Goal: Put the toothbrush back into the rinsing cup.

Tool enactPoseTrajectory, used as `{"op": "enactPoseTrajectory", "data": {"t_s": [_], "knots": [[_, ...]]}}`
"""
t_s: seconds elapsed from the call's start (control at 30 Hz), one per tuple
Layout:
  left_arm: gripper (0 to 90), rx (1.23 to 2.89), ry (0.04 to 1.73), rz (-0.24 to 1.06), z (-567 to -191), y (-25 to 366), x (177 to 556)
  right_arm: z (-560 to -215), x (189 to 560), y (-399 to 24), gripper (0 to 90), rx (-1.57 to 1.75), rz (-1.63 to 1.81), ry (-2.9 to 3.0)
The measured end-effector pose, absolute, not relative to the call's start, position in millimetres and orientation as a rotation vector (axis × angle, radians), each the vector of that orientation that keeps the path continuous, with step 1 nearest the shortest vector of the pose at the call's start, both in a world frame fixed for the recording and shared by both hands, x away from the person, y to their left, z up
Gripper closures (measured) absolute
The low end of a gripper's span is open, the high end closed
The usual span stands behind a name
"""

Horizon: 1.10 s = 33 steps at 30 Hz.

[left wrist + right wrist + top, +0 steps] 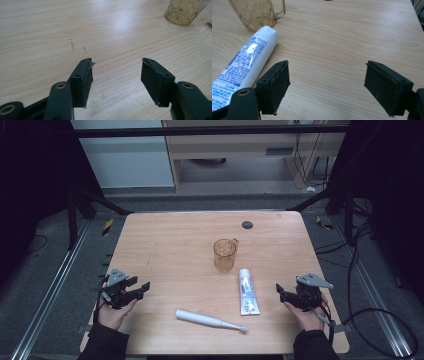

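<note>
Resting near opposite table edges, the left gripper (141, 287) and right gripper (281, 292) both gape, holding nothing; between them lie amber plastic mug (224, 254), white toothpaste tube (247, 291), white electric toothbrush (210, 320) on bare wooden table (165, 245).

The only print I can find is on the tube (247, 60) lying near the table's (165, 250) right edge, beside my right tool. Its white side carries a blue panel packed with small characters, plus a little square mark near the cap end, but all of it is too fine and glare-washed for me to read.
</note>
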<state>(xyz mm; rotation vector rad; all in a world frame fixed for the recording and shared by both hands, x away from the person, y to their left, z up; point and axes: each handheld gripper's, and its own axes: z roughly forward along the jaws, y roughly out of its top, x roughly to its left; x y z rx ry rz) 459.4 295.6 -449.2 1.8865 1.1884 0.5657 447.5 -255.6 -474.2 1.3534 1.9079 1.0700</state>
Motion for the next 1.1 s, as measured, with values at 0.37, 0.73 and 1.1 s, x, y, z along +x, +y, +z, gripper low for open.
{"op": "enactPoseTrajectory", "data": {"t_s": [0.37,0.73,1.1], "knots": [[54.9,1.957,1.124,0.477,-444.2,278.6,455.1,-474.2,442.2,-247.9,20.8,1.313,1.064,1.941],[63.0,2.053,1.025,0.407,-437.1,250.9,447.3,-471.0,440.4,-245.3,23.5,1.297,1.081,1.957],[67.9,2.164,0.92,0.33,-441.4,226.0,441.4,-471.7,440.1,-244.3,25.1,1.295,1.078,1.981]]}}
